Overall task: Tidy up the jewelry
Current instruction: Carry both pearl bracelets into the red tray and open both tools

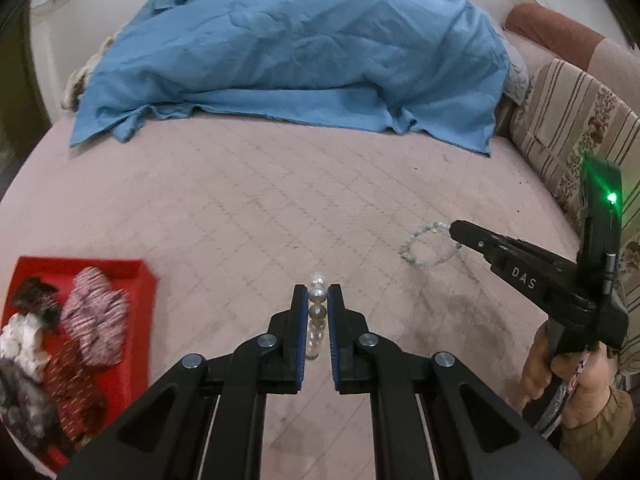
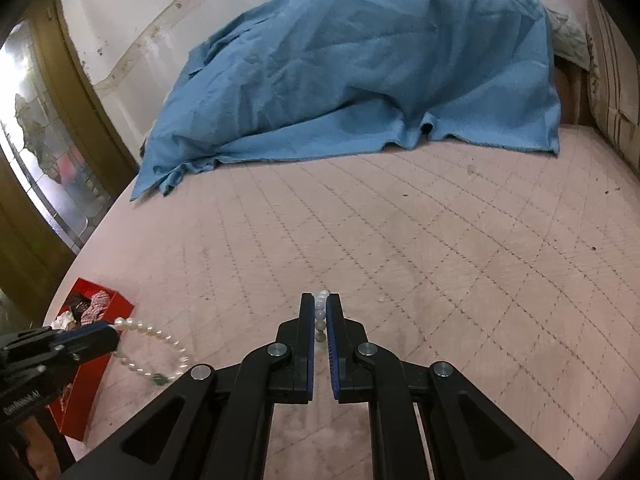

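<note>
Pearl bracelet (image 1: 316,320) and pale bead bracelet (image 1: 428,246): we are holding both above the pink quilted mattress (image 1: 260,208).
Left gripper (image 1: 318,300) is clamping the pearls; right gripper (image 2: 320,308) is clamping the beads; red tray (image 1: 136,304) is sitting leftward.

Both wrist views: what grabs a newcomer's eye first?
Each gripper is shut on a beaded bracelet: the left gripper pinches a pearl bracelet, the right gripper a pale bead bracelet. Behind them a big blue cloth heaps across the far pink mattress; a red tray of fabric pieces sits at the near left.
</note>
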`<control>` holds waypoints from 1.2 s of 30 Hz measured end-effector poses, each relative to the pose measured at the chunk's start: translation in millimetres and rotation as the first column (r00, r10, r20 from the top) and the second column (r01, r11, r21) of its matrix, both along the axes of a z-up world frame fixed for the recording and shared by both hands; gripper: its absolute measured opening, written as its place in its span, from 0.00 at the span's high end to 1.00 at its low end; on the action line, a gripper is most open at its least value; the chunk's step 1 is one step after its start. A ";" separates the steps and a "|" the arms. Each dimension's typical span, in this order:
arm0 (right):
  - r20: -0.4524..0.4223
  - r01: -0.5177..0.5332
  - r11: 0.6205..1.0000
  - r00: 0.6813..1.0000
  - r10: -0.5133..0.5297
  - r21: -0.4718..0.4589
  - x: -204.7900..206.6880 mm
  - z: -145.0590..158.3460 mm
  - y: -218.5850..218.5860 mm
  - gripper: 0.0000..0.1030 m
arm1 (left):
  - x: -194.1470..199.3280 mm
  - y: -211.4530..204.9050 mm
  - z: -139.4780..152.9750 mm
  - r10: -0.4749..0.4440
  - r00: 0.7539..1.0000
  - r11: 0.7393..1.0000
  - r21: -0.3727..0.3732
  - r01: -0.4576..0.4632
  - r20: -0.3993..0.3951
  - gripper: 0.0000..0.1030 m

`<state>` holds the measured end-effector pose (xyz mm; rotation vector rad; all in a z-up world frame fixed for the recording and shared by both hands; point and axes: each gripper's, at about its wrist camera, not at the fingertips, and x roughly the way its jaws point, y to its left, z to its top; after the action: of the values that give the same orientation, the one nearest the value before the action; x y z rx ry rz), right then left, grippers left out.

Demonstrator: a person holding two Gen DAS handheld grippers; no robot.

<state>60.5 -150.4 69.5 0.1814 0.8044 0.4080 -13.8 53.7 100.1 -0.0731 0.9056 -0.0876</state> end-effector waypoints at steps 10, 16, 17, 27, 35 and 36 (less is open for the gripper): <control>0.024 -0.025 0.999 0.999 0.025 -0.020 -46.1 6.5 26.4 0.94 | -60.4 58.1 35.9 0.076 0.994 0.997 -0.029 -0.074 0.081 0.91; 0.049 -0.029 0.999 0.998 0.031 -0.034 -88.2 14.1 41.2 0.94 | -92.1 89.9 53.3 0.112 0.986 0.993 -0.035 -0.109 0.127 0.91; 0.052 -0.031 0.999 0.998 0.033 -0.033 -94.8 16.2 43.5 0.94 | -96.0 95.6 54.6 0.120 0.984 0.993 -0.036 -0.116 0.131 0.91; 0.064 -0.127 0.991 0.990 0.130 -0.043 -138.8 37.5 86.4 0.94 | -128.4 163.2 57.3 0.227 0.965 0.972 -0.087 -0.216 0.135 0.91; 0.085 -0.235 0.971 0.968 0.238 -0.048 -152.4 64.7 134.9 0.94 | -134.1 221.8 45.9 0.311 0.947 0.933 -0.216 -0.287 0.083 0.91; 0.086 -0.244 0.968 0.965 0.248 -0.049 -153.2 66.8 138.7 0.94 | -133.8 227.1 43.4 0.315 0.946 0.929 -0.231 -0.290 0.076 0.91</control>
<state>-92.7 -11.8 136.3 0.0259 0.7460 0.6307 -147.6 280.8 143.5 -0.4081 0.7602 0.0977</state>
